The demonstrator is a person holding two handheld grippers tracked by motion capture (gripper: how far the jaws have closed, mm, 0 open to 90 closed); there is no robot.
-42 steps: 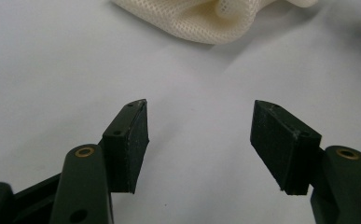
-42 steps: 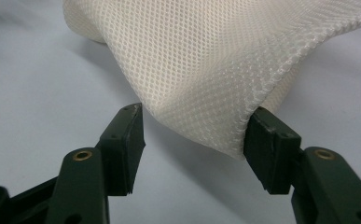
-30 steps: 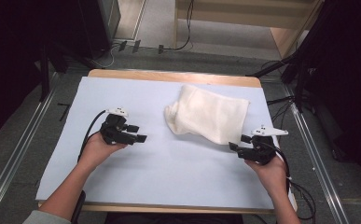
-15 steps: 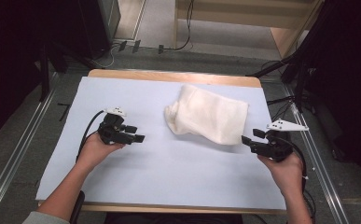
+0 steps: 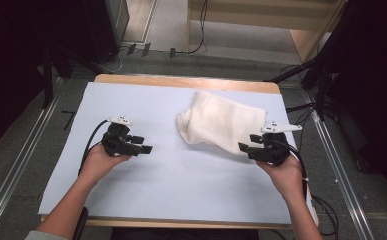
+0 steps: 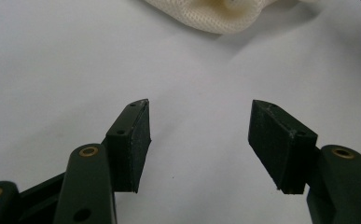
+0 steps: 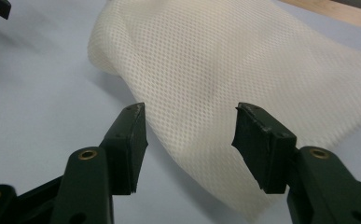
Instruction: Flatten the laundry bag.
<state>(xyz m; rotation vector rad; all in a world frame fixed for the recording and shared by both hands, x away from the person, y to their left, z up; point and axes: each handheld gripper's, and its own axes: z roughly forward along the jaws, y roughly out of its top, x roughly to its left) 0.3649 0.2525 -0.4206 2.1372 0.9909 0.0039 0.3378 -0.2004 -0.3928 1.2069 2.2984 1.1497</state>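
High view: right gripper (image 5: 247, 148) (jaws narrowing, empty) — back beside cloth (image 5: 226, 122).

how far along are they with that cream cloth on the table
Early, it seems. Already done: the cream mesh cloth lies folded over on the light blue table cover. In hand: the right gripper hovers open at its near edge, gripping nothing; the left gripper is open, apart from the cloth. Left: probably gripping and handling it.

The left hand (image 5: 98, 160) sat at centre-left of the high view, its left gripper (image 5: 142, 145) pointing right with jaws spread wide; the right hand (image 5: 283, 172) held the right gripper (image 5: 246, 148) at centre-right, aimed left, jaws parted after closing slightly.
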